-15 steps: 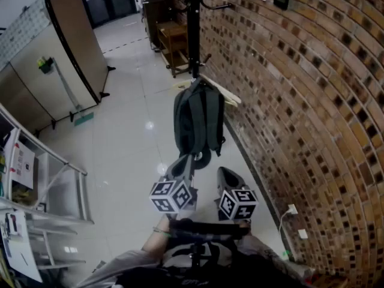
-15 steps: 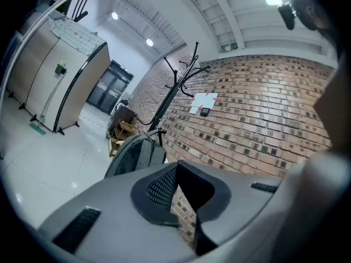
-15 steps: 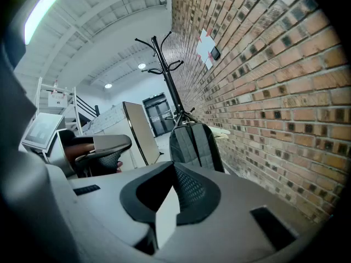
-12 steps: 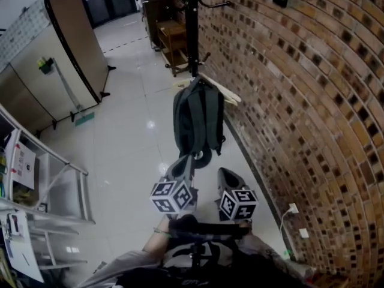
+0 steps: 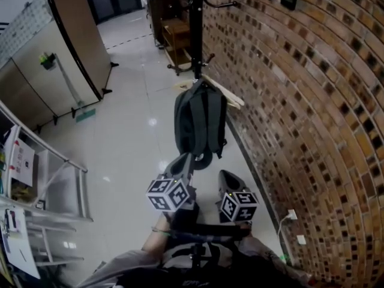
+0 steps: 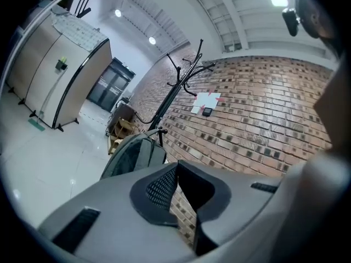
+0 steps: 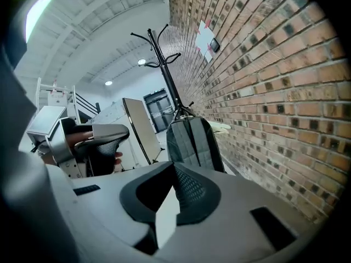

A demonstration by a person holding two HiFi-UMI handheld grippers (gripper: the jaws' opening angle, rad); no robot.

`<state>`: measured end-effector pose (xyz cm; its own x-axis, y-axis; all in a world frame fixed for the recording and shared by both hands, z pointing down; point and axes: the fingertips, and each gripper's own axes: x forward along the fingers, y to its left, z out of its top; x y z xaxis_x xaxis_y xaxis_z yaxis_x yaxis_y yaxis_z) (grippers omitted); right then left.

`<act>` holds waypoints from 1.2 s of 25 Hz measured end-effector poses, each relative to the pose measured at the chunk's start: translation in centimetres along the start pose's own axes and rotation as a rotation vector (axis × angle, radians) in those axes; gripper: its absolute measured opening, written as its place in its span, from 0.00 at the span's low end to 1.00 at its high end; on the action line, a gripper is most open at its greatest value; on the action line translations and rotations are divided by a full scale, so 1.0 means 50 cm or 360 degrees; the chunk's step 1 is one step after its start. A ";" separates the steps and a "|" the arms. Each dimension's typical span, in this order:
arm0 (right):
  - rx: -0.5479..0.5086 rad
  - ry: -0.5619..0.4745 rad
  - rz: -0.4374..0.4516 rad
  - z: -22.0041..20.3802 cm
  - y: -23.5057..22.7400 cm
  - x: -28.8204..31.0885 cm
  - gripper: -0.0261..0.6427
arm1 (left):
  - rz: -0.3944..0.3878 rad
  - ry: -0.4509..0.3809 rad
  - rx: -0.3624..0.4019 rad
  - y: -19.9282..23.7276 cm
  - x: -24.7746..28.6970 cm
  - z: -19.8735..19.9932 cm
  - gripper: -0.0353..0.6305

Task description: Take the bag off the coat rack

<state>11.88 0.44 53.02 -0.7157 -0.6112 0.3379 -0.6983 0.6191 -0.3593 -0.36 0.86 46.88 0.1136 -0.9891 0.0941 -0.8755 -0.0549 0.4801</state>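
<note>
A dark green backpack hangs by its top from a low hook of the black coat rack, close to the brick wall. Both grippers are held side by side just below and in front of the bag, apart from it. My left gripper points at the bag's bottom, shut and empty. My right gripper sits lower right of the bag, also shut with nothing in it. In the left gripper view the backpack shows above the closed jaws. The right gripper view has the backpack straight ahead.
The brick wall runs along the right. Wooden planks lean at its base behind the rack. A wooden cabinet stands farther back, a folding partition at the left, a metal shelf frame at near left. A wall socket with cable is low right.
The head view has shifted slightly. The left gripper has edged a little to the left. The bag still hangs on the rack and both grippers stay shut.
</note>
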 end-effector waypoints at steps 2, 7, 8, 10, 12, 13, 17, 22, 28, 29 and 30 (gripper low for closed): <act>0.0007 -0.0002 -0.0023 0.008 -0.017 0.014 0.03 | -0.0007 0.0020 0.0021 0.008 0.018 0.001 0.08; 0.0042 -0.0011 -0.0070 0.032 -0.040 0.063 0.03 | -0.0018 0.0060 0.0011 0.050 0.072 0.018 0.13; 0.0051 -0.0013 -0.0078 0.038 -0.044 0.076 0.03 | -0.0032 0.0065 0.0002 0.054 0.088 0.024 0.13; 0.0066 -0.0010 -0.0093 0.049 -0.052 0.103 0.03 | -0.0076 0.0085 -0.0006 0.056 0.120 0.033 0.16; 0.0079 -0.0008 -0.0109 0.061 -0.057 0.131 0.03 | -0.0128 0.0100 -0.0022 0.055 0.152 0.047 0.16; 0.0086 -0.0012 -0.0119 0.070 -0.059 0.145 0.03 | -0.0151 0.0105 -0.0029 0.057 0.169 0.057 0.16; 0.0117 -0.0041 -0.0185 0.109 -0.069 0.192 0.03 | -0.0215 0.0122 0.0013 0.067 0.232 0.099 0.21; 0.0160 -0.0065 -0.0281 0.142 -0.088 0.237 0.03 | -0.0227 0.0115 0.0141 0.118 0.300 0.159 0.22; 0.0196 -0.0080 -0.0368 0.160 -0.107 0.281 0.03 | -0.0536 0.0307 0.0024 0.186 0.382 0.195 0.22; 0.0200 -0.0081 -0.0384 0.162 -0.111 0.287 0.03 | -0.0581 0.0344 0.0014 0.196 0.393 0.200 0.22; 0.0203 -0.0080 -0.0401 0.163 -0.115 0.292 0.03 | -0.0615 0.0373 0.0019 0.204 0.404 0.205 0.22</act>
<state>5.54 -16.04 52.93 -0.5163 -0.7636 0.3877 -0.8447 0.3795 -0.3773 -11.82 -21.06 44.75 0.5351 -0.8382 0.1056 -0.7531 -0.4167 0.5091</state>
